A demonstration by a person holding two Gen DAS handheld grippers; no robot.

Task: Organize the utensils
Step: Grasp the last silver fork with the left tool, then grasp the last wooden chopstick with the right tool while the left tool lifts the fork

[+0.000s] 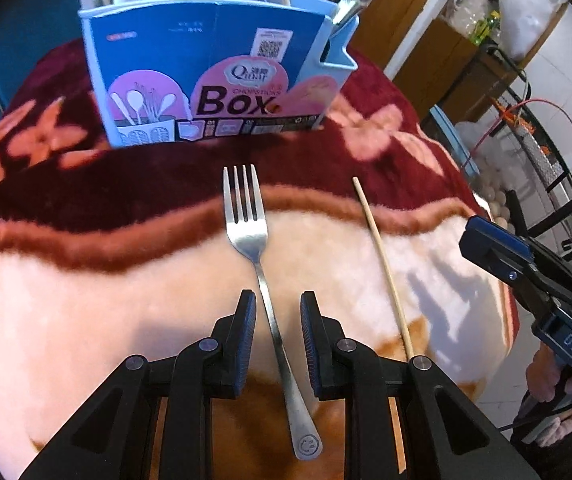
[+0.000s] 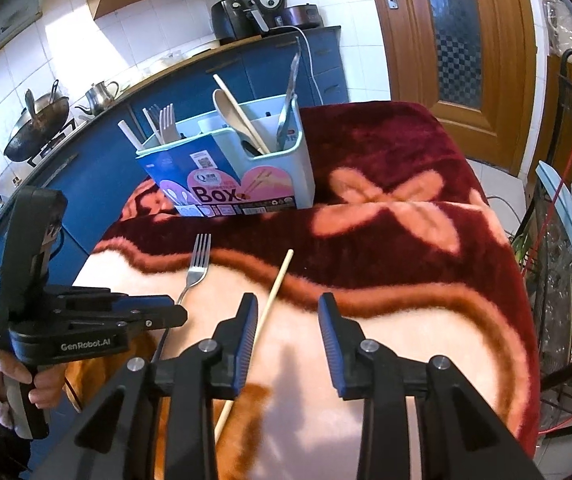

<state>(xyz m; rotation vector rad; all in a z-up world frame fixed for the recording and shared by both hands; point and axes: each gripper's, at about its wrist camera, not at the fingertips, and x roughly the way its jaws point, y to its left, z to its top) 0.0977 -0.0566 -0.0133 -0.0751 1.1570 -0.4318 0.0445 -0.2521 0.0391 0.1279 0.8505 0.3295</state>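
A steel fork [image 1: 259, 264] lies on the flowered blanket, tines toward the light blue utensil box [image 1: 213, 72]. My left gripper [image 1: 277, 308] is open, its pads on either side of the fork's handle, apart from it. A single wooden chopstick [image 1: 382, 264] lies to the fork's right. In the right wrist view the fork [image 2: 195, 270] and the chopstick [image 2: 269, 304] lie in front of the box [image 2: 229, 176]. My right gripper [image 2: 286, 312] is open and empty just right of the chopstick. The left gripper [image 2: 173, 312] also shows there over the fork's handle.
The box holds a wooden spoon [image 2: 233, 120], metal tongs [image 2: 290, 96], forks and chopsticks. The blanket-covered table [image 2: 406, 240] drops off at its right edge. A wire rack [image 2: 566, 280] stands to the right, and a blue kitchen counter [image 2: 85, 168] behind.
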